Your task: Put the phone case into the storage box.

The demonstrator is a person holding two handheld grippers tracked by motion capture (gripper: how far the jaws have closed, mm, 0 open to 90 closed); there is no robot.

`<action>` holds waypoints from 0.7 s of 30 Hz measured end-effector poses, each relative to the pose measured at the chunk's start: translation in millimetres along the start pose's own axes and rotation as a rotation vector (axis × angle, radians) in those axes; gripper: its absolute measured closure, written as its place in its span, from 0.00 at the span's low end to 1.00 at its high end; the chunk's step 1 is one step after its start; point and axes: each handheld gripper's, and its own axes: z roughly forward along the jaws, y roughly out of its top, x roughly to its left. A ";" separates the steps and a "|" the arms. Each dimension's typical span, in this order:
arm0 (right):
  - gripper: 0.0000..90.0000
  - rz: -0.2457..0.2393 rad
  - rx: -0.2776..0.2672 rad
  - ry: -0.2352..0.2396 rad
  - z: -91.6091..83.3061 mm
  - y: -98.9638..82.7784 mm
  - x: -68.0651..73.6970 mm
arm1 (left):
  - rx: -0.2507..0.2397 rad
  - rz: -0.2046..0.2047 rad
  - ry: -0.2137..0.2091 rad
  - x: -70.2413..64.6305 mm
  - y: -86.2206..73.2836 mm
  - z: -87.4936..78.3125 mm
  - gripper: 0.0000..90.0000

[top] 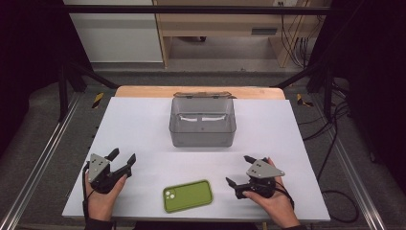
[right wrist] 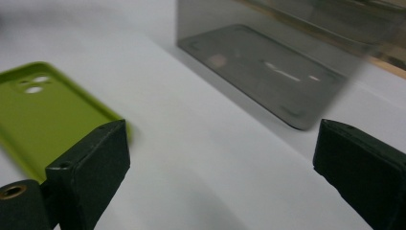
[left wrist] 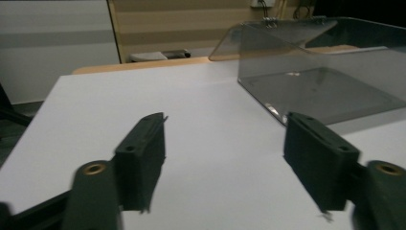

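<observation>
A green phone case [top: 187, 195] lies flat near the front edge of the white table [top: 143, 124], camera holes to the left. In the right gripper view the green phone case [right wrist: 43, 110] lies to the left, beyond the left jaw. A clear grey plastic box [top: 202, 139] stands at the table's middle back with nothing in it. My left gripper [top: 123, 155] is at the front left, open and with nothing between its jaws [left wrist: 226, 120]; the box [left wrist: 325, 81] is ahead to its right. My right gripper [top: 238, 169] sits at the front right, open and holding nothing [right wrist: 222, 127], pointing toward the box [right wrist: 268, 62].
Bare white tabletop lies between the two grippers and the box. A wooden strip [top: 143, 91] runs along the table's back edge. Metal rails [top: 43, 148] flank the table, and cables [top: 335, 143] trail on the floor to the right.
</observation>
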 end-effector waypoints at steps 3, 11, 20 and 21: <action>0.06 -0.044 0.019 0.074 7.1 11.4 16.2 | -0.019 -0.009 0.006 4.6 -0.8 0.8 0.17; 0.13 -0.148 0.110 0.231 22.4 30.6 59.3 | -0.011 -0.023 0.026 7.6 -4.4 4.1 0.02; 0.47 -0.208 0.153 0.362 30.9 29.2 79.4 | -0.010 0.049 0.026 -1.5 -1.8 2.7 0.02; 0.52 -0.217 0.160 0.379 31.8 28.8 80.8 | -0.015 0.048 0.018 -2.5 -1.7 2.1 0.02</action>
